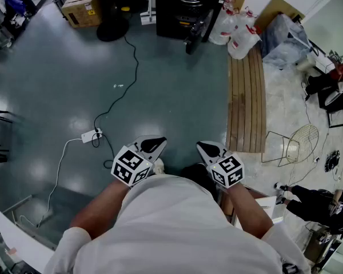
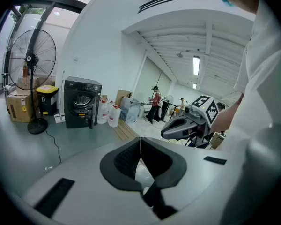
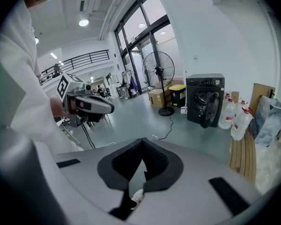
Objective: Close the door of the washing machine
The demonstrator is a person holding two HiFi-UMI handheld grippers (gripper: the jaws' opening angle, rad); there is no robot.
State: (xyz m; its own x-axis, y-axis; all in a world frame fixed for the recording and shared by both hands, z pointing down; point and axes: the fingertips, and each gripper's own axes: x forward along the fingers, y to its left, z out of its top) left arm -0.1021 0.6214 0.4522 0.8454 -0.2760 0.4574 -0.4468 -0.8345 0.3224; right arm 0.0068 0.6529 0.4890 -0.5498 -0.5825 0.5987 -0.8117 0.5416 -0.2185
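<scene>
Standing well back from the washing machine (image 1: pixel 183 4), the person holds both tongs low, close to the body, with open grey floor (image 1: pixel 160 90) between them and it. The left gripper (image 1: pixel 151 145) has its jaws pressed together with nothing between them. The right gripper (image 1: pixel 210 149), just beside it, is likewise closed tight and empty. Both point towards the machine and slope downward.

Left of the washing machine sit a cardboard box (image 1: pixel 80 11) and the round base of a pedestal fan (image 1: pixel 112 30). A black cable (image 1: pixel 128 67) trails from near that base across the floor to a white power strip (image 1: pixel 91 135), well short of the machine on its left. The black front-loading machine stands against the far wall, and its door (image 1: pixel 195 36) hangs open, swung out from the front. Just right of it cluster several clear water jugs (image 1: pixel 237 34), then a slatted wooden board (image 1: pixel 246 99) lying on the floor, with a wire frame (image 1: pixel 297 144) beyond that.
</scene>
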